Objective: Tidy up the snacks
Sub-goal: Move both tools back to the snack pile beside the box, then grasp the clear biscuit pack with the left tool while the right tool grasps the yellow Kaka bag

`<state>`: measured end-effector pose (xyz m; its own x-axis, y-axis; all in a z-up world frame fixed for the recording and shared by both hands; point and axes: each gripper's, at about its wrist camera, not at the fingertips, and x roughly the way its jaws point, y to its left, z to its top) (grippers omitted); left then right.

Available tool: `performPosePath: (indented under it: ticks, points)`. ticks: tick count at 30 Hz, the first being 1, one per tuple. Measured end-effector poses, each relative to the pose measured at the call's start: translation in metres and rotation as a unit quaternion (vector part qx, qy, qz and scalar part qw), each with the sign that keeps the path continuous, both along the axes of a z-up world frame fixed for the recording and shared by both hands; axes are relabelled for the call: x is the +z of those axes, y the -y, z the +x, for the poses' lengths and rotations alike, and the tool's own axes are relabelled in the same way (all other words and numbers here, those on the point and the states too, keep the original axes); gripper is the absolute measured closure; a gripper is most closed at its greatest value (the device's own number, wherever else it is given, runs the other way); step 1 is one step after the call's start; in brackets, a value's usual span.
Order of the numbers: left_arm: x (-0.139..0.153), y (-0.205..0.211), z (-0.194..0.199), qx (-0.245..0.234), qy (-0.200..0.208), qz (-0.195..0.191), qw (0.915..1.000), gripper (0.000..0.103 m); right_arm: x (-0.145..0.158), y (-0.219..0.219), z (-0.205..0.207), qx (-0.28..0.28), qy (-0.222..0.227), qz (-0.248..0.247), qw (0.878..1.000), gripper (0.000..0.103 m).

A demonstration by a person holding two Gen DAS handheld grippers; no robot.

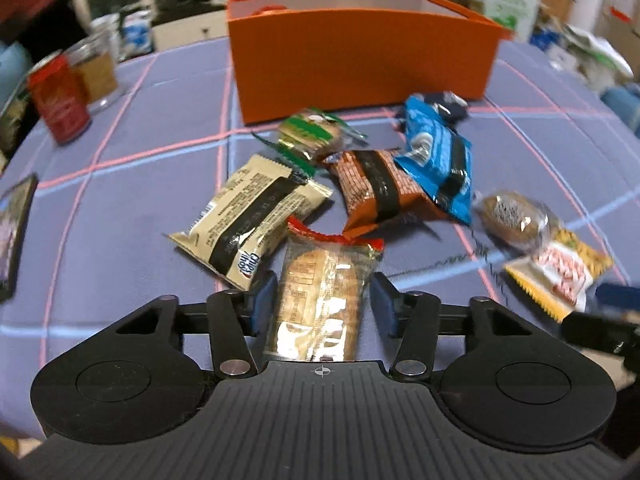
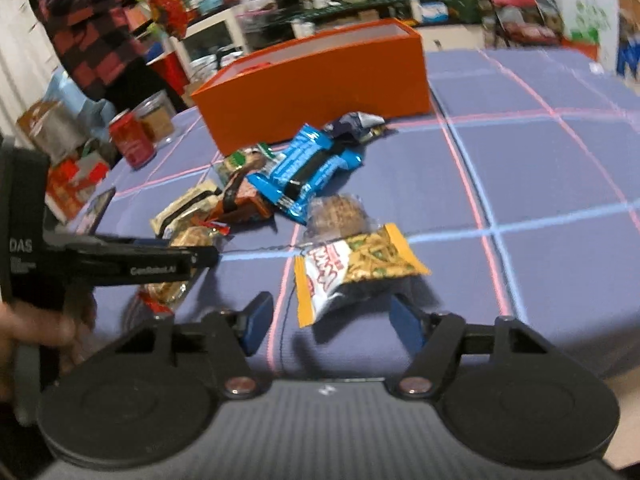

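while the left gripper (image 1: pixel 323 300) has its jaws narrowed around a clear cracker pack (image 1: pixel 320 300) on the blue tablecloth (image 1: pixel 140 120), the right gripper (image 2: pixel 332 320) stands half open around a yellow snack packet (image 2: pixel 356 272), pads not touching it.

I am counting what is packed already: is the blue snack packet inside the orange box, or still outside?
Outside. The blue packet lies on the tablecloth in front of the orange box.

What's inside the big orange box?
Peeking over the orange box rim, only a bit of something red-orange shows against the pale inner wall. The front wall covers the bottom, so anything else inside is hidden.
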<state>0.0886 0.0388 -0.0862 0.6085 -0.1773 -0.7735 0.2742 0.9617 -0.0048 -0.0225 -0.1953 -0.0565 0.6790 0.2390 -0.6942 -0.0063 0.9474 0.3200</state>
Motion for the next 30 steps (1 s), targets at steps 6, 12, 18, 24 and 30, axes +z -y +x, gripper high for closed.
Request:
performPosePath:
  ticks: [6,12,18,24,30]
  points:
    - [-0.005,0.010,-0.010,-0.036,-0.002,0.009,0.9993,0.050,-0.011,0.006,0.018,-0.047,-0.010,0.056,0.997,0.024]
    - [-0.003,0.003,-0.009,-0.030,-0.006,0.001,0.9995,0.049,-0.002,-0.009,0.042,-0.020,0.047,-0.098,0.994,0.053]
    - [-0.003,0.004,-0.006,-0.032,-0.011,-0.004,0.9994,0.044,0.007,0.020,0.046,-0.072,0.038,-0.076,0.994,0.036]
    - [-0.004,0.008,-0.007,-0.045,-0.009,0.005,0.9990,0.043,0.005,0.021,0.042,-0.088,0.036,-0.058,0.994,0.032]
    - [-0.005,0.008,-0.006,-0.047,-0.009,0.007,0.9988,0.042,-0.009,0.016,0.063,-0.075,0.004,-0.055,0.996,0.059]
